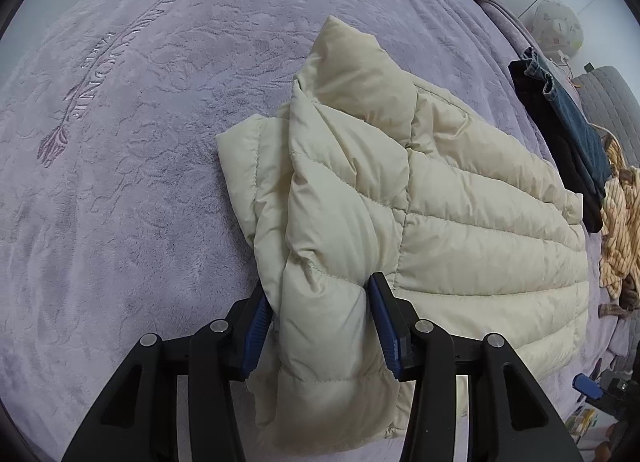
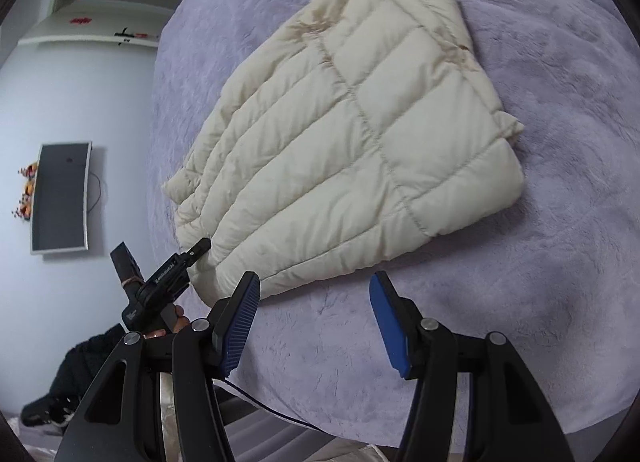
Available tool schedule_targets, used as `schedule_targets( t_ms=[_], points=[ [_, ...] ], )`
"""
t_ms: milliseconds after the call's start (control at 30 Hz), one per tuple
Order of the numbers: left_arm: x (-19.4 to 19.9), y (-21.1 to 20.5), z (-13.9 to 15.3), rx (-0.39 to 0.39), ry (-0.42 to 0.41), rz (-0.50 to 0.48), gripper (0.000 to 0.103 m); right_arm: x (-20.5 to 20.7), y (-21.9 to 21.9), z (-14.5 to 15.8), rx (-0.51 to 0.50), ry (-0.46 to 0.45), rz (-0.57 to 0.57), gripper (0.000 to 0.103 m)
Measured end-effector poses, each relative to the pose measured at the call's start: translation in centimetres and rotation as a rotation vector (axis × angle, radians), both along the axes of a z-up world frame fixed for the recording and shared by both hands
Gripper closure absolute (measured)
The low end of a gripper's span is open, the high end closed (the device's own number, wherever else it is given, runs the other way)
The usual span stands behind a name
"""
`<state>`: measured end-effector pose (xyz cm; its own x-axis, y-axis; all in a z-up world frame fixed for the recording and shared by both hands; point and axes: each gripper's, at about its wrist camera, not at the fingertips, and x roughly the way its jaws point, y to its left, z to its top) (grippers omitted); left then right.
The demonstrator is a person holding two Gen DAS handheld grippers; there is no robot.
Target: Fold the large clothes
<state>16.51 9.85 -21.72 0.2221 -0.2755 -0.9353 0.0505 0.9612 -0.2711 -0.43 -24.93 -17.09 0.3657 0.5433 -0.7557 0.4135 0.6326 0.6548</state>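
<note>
Most of the folding looked done: the cream puffer jacket lay on the lilac blanket as a compact, roughly rectangular bundle, its sides turned in and its quilted back facing up, with the collar end pointing away. The right gripper hung above bare blanket just beside the bundle's near edge, its jaws wide apart with nothing between them, so that hand's share of the work seemed finished for now. The left gripper was at the bundle's other end, where a thick folded edge of the jacket sat between its blue pads. The jaws stood partly apart; the fabric bulged between them and touched both pads, yet I could not tell whether they pressed on it or merely framed it. What was left, as I judged it, was to let that edge go completely, perhaps to pat down the puffy fold that rose near the collar, and then to set the bundle aside. A dark garment and a striped cloth waited at the blanket's far edge, possibly the next pieces to fold.
</note>
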Motion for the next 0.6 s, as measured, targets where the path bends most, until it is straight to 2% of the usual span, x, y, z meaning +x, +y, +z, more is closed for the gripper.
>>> schedule_targets(
  t_ms=[33,100,167,233,333,367,400,600],
  points=[
    [0.0,0.0,0.1,0.007,0.003,-0.003,0.049,0.7,0.7,0.4,-0.018,-0.01,0.024,0.042],
    [-0.3,0.1,0.4,0.044,-0.001,0.002,0.012,1.9,1.9,1.1,-0.047,-0.026,0.065,0.042],
    [-0.7,0.3,1.1,0.062,-0.042,0.006,0.011,4.1,3.2,1.3,-0.07,-0.034,0.096,0.042],
    [-0.9,0.6,1.3,0.062,-0.042,0.003,0.011,4.8,4.1,1.7,-0.082,-0.046,0.118,0.041],
    [-1.1,1.1,1.6,0.077,-0.055,0.005,0.01,6.1,5.0,1.9,-0.113,-0.061,0.14,0.023],
    [-1.2,1.2,1.6,0.083,-0.063,0.004,0.009,6.5,5.6,1.9,-0.126,-0.065,0.149,0.022],
    [-1.2,1.4,1.6,0.087,-0.063,0.002,0.0,6.6,5.7,1.8,-0.138,-0.064,0.161,0.022],
    [-1.7,2.9,1.9,0.074,-0.074,0.004,0.0,8.7,7.3,0.9,-0.26,-0.053,0.226,0.022]
  ],
)
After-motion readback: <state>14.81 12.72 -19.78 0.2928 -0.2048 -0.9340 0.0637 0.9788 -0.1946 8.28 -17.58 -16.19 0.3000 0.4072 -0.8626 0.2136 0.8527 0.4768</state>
